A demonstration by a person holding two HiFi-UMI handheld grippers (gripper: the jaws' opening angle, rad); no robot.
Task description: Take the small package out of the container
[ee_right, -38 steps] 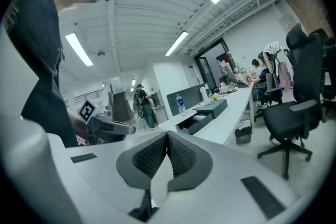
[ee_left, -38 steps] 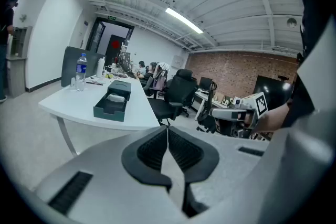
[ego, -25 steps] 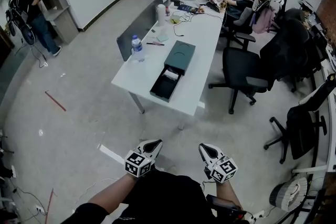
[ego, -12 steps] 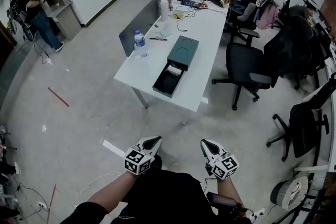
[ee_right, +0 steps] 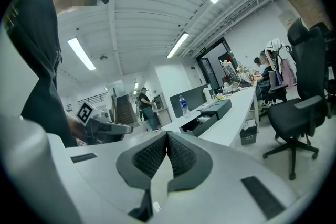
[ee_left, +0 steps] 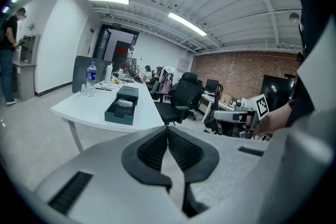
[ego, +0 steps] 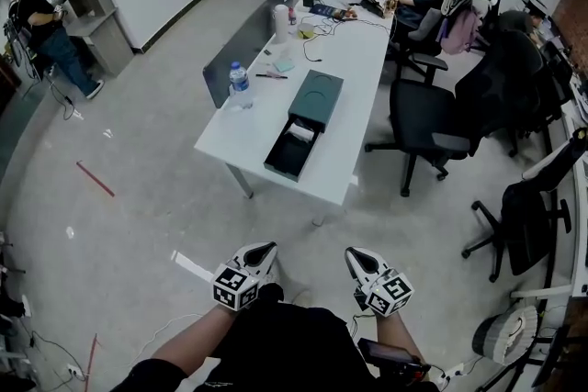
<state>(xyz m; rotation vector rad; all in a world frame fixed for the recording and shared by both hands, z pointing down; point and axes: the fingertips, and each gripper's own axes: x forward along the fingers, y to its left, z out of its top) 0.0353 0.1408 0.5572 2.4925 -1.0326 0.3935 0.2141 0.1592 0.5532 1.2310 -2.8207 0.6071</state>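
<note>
**Small package (ego: 299, 132) lies in the container (ego: 315, 98), well ahead of both hands**

Head view: the white package lies in the open drawer (ego: 285, 162) of the dark green box on the white table (ego: 241, 140). It is well apart from your left gripper (ego: 260, 251) and right gripper (ego: 361, 260). The box's long axis runs away from you, open end nearest, and neither hand is nearer.

Left gripper view: your 2 jaws meet on nothing, and the box sits up and left of them.

Right gripper view: your jaws are closed and empty, and the box sits up and right.
</note>
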